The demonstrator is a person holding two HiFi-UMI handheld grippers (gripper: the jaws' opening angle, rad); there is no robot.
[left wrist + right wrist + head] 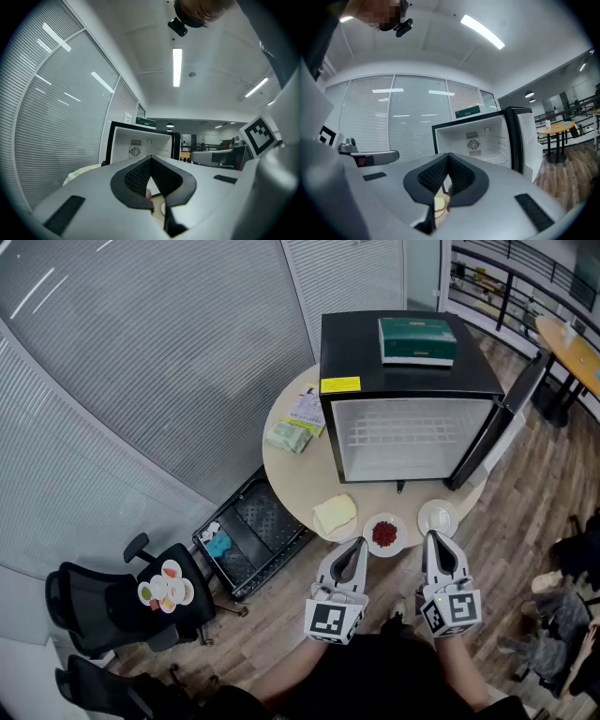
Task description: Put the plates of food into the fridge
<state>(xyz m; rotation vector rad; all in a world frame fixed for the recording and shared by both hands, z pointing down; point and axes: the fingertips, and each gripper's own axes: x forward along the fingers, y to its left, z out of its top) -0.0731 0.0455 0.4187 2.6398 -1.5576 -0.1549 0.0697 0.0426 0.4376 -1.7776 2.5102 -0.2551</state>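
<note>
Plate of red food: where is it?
Head view: the plate of red food sits at the table edge, between a yellow item and a white plate.

No legible text found. Yellow sticker (340,385) on fridge (352,348) top and print on green box (417,340) seen, both too small to be read

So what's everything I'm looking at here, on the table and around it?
Mini fridge: one, black, door open, on the table.
Round table: one, beige, centre.
Box: one, green, atop the fridge.
Plate of red food: one, white, table's near edge.
White plate: one, right of it.
Pale yellow item: one, left of the red food.
Greenish packet: one, table's left side.
Crate: one, black, floor beside table.
Office chair: one, black, lower left.
Left gripper, right gripper: grey, jaws shut, near the plates.
</note>
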